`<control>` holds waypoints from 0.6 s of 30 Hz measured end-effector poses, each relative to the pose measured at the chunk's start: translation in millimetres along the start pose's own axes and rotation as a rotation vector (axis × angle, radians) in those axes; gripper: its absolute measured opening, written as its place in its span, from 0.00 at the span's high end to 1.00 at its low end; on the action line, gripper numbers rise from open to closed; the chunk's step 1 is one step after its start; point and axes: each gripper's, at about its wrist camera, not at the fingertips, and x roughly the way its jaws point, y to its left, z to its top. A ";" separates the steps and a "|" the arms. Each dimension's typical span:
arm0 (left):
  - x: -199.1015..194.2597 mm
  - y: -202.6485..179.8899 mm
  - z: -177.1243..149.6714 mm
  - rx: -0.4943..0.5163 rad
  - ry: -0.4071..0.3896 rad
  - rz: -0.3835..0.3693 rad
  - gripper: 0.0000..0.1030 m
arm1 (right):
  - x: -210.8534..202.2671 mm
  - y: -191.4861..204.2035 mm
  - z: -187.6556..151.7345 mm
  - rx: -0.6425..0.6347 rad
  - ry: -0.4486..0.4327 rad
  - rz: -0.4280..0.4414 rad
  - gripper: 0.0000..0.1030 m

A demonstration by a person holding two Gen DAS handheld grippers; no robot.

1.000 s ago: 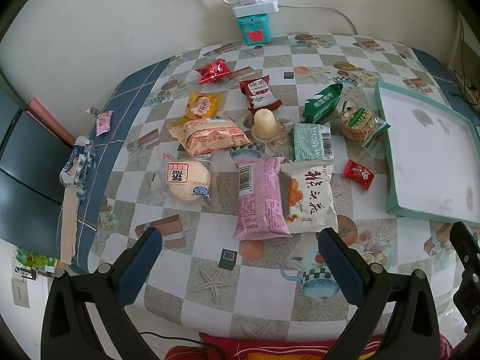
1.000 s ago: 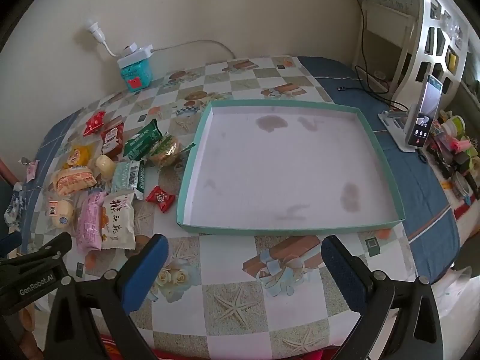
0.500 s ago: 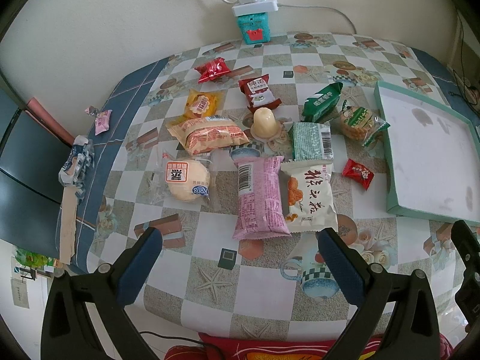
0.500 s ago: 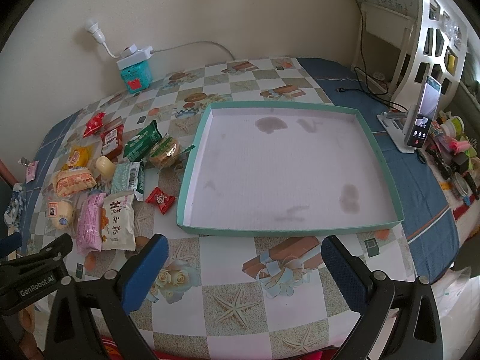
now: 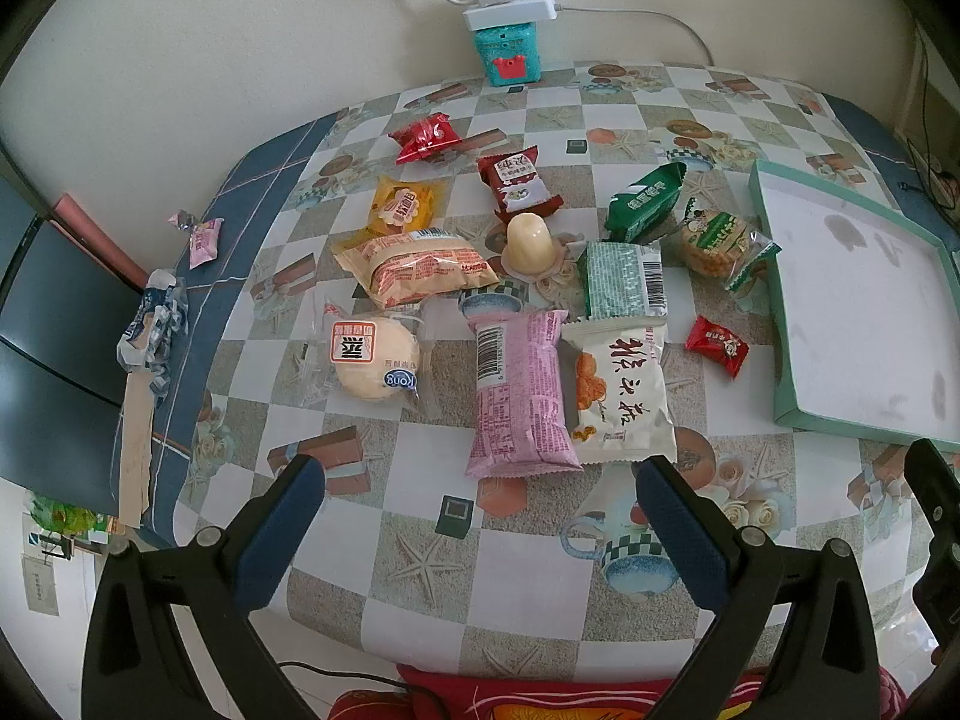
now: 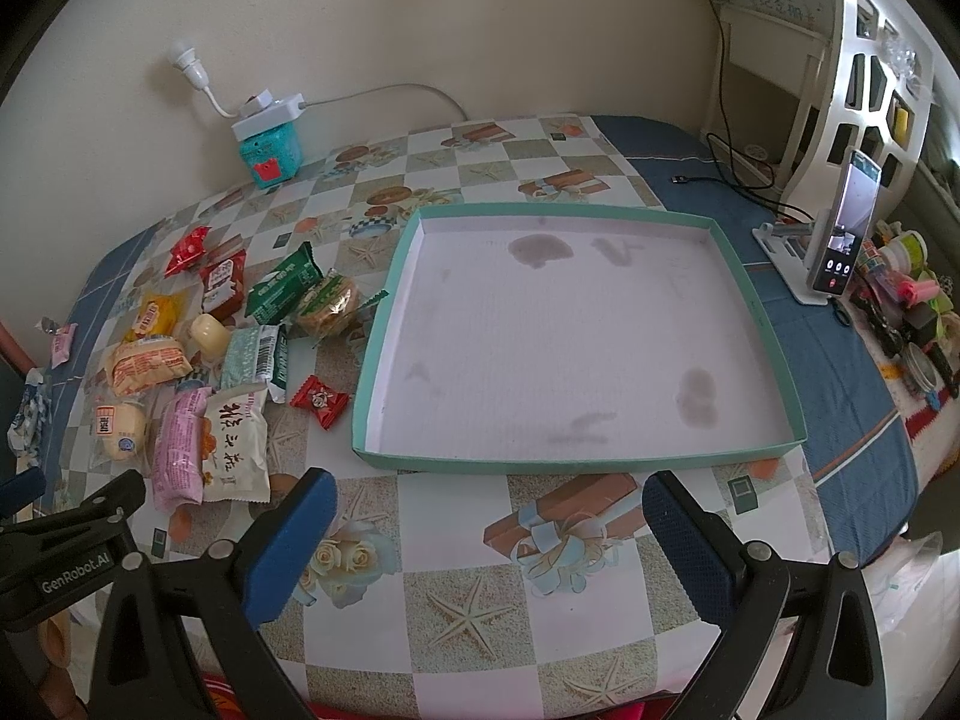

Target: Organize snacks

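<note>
Tongs (image 5: 480,501) (gaping) near pink packet (image 5: 519,393)

Wrapped snacks (image 5: 516,324) lay scattered flat on checkered worktop (image 5: 420,546), left of shallow teal-rimmed tray (image 6: 786,384), its white interior stained.

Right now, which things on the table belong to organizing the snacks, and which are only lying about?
For the job: pink packet, white packet, red candy, green packets, round bun, tray.

Lying about: phone, power strip, teal box, crumpled wrapper.
</note>
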 end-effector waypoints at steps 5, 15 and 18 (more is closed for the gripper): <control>1.7 0.3 -0.8 0.000 0.002 -0.002 0.00 | 0.0 -0.1 0.2 0.000 -0.001 0.000 0.00; 2.4 0.7 -1.3 0.000 0.004 -0.002 0.00 | 0.3 0.0 0.1 0.000 -0.001 -0.001 0.00; 3.0 0.4 -2.5 0.001 0.006 -0.003 0.00 | 0.5 0.4 -0.1 -0.001 0.000 -0.002 0.00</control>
